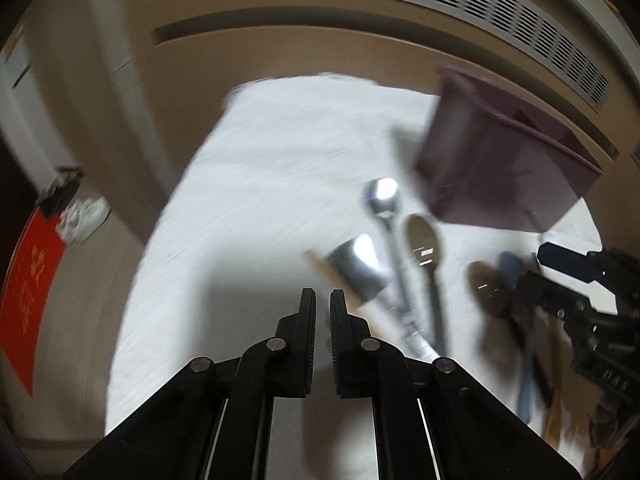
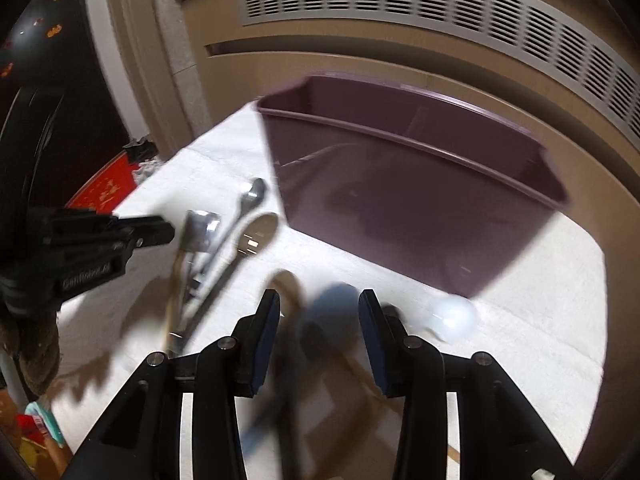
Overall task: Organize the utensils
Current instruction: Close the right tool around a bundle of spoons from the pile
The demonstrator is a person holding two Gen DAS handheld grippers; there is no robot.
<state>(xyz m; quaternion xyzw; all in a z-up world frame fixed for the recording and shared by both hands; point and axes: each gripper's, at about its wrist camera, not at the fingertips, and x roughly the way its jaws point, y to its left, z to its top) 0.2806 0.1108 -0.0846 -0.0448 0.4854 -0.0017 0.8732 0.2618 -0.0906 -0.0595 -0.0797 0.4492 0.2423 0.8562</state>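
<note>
The left gripper (image 1: 322, 300) is seen nearest, its fingers nearly together with nothing between them. The right gripper (image 2: 319, 300) is held partly open over blurred dark utensils (image 2: 320, 320), none gripped. Left of the bin (image 2: 400, 168), spoons (image 2: 256, 236) lie crossed on the worktop (image 2: 540, 320); a neighbour could be dragged along if one is pinched.

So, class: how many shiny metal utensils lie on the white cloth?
3: a small spoon nearest the purple bin, a larger spoon beside it, and a flat-bladed one by the left gripper. Blurred darker utensils may hide more.
</note>
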